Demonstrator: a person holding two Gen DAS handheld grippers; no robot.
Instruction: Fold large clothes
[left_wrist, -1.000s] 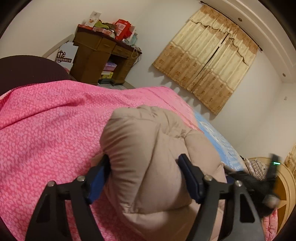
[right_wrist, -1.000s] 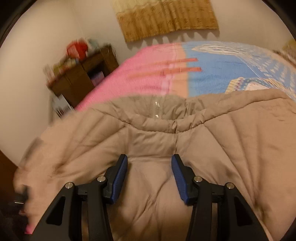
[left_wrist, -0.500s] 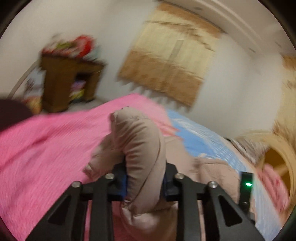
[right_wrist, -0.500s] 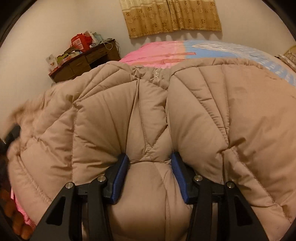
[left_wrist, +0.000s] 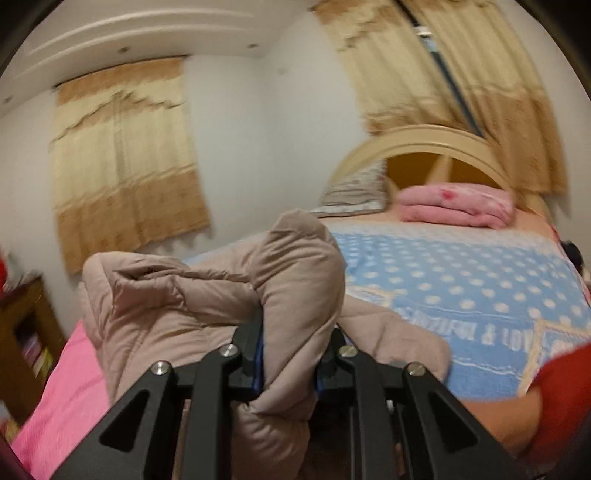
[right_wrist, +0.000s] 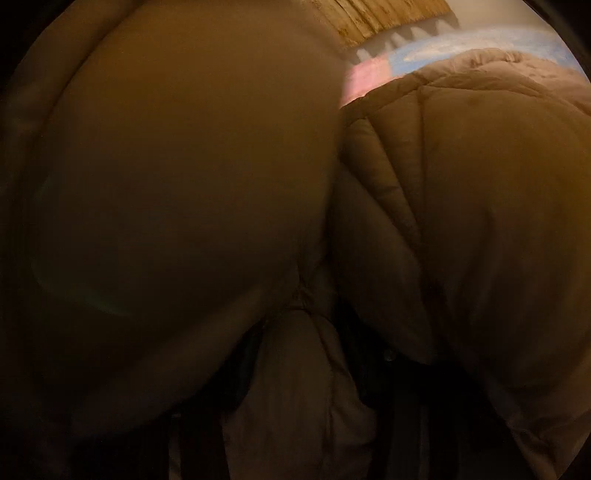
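A beige puffer jacket (left_wrist: 166, 306) lies bunched on the bed. In the left wrist view my left gripper (left_wrist: 291, 347) pinches a thick fold of it, lifted off the bed, and its jaws are still closing, with the blue pads sunk into the fabric. In the right wrist view the jacket (right_wrist: 461, 221) fills nearly the whole dark picture. My right gripper (right_wrist: 303, 354) is buried in it, its fingers barely visible. A narrow padded fold is squeezed between them while the jaws are closing.
The bed has a pink cover (left_wrist: 66, 387) on the left and a blue dotted blanket (left_wrist: 461, 280) on the right. A folded pink blanket (left_wrist: 454, 205) and a pillow (left_wrist: 354, 192) lie by the headboard (left_wrist: 424, 144). A wooden desk (left_wrist: 22, 332) stands left. A person's red sleeve (left_wrist: 561, 384) shows at right.
The left gripper closed on the jacket fold, rolled and swung right, so it now faces the headboard. The right gripper sank into the jacket, which now covers its view.
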